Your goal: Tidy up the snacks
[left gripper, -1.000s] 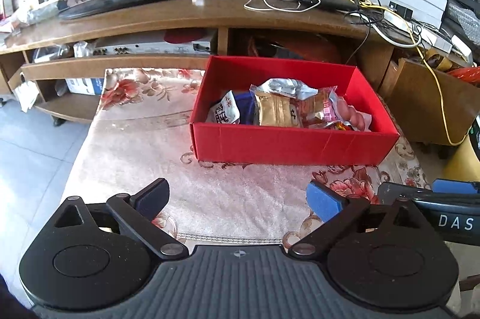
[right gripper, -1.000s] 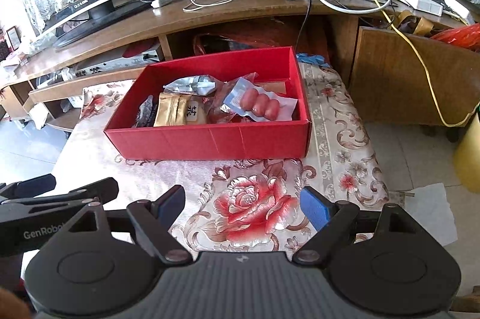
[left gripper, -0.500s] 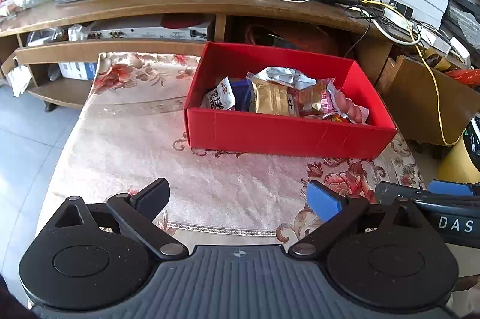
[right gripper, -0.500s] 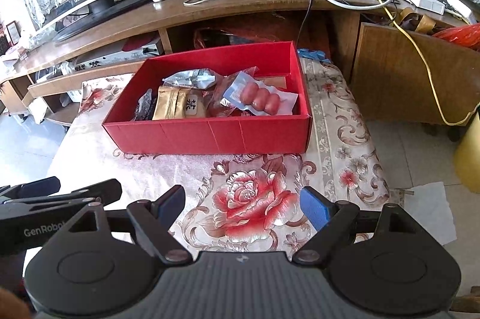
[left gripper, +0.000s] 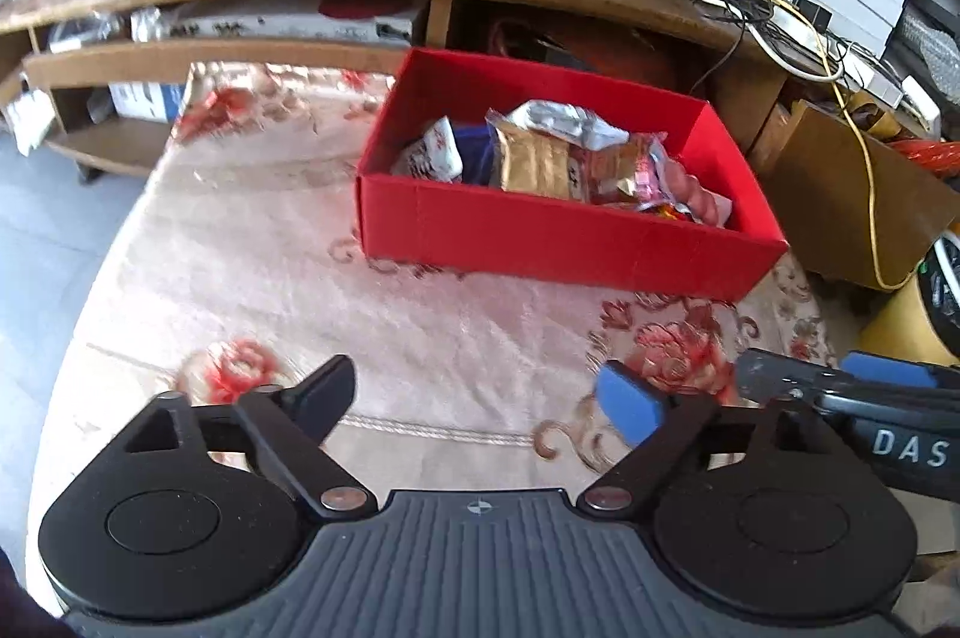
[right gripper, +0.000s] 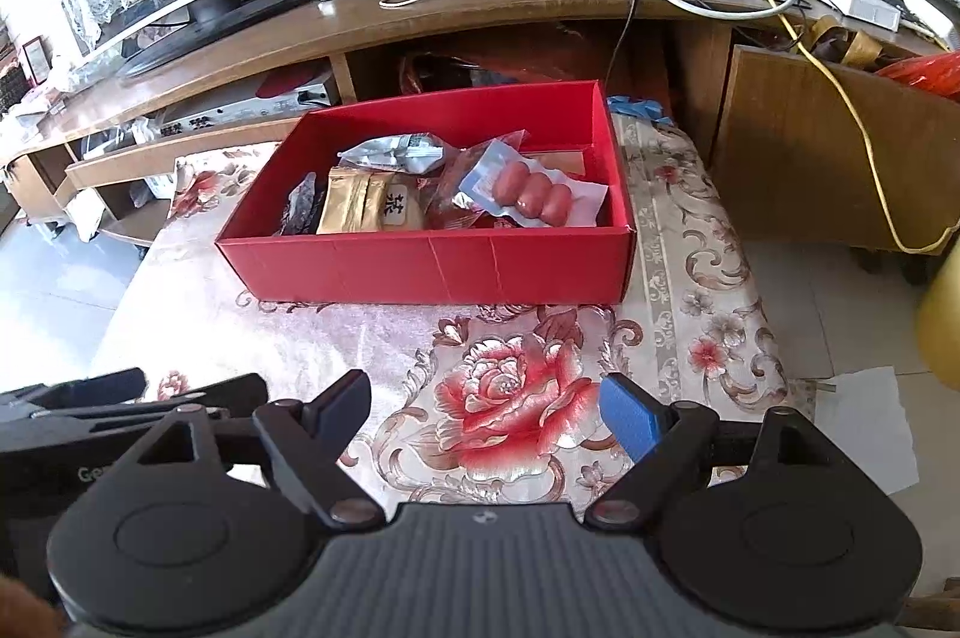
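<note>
A red cardboard box [right gripper: 432, 266] sits on a table covered with a pale floral tablecloth [right gripper: 510, 386], in front of a low wooden TV stand [right gripper: 420, 14]. Inside the box lies a loose heap of snack packets. From the right wrist view: a gold foil pouch [right gripper: 360, 206] near the front wall, a silver foil packet [right gripper: 396, 152] behind it, and a clear vacuum pack of sausages [right gripper: 534, 194] toward the right end. A small white packet [left gripper: 435, 152] shows at the left end in the left wrist view.

The left gripper [left gripper: 480, 398] and the right gripper [right gripper: 483, 407] both hover over the bare cloth, well short of the box. Each has its fingers spread wide and holds nothing.

All snacks in view are already in the box, so the sorting looks close to done.

Judging by appearance, the packets are light, soft and crinkly. The foil and plastic films are probably slippery and would buckle under a pinch. The sealed flat edge of each pouch seems the best place to grip. The sausages look squashy, so the flat margin of their pack is safer. The box is light but stiff; its walls could be nudged or pinched.
</note>
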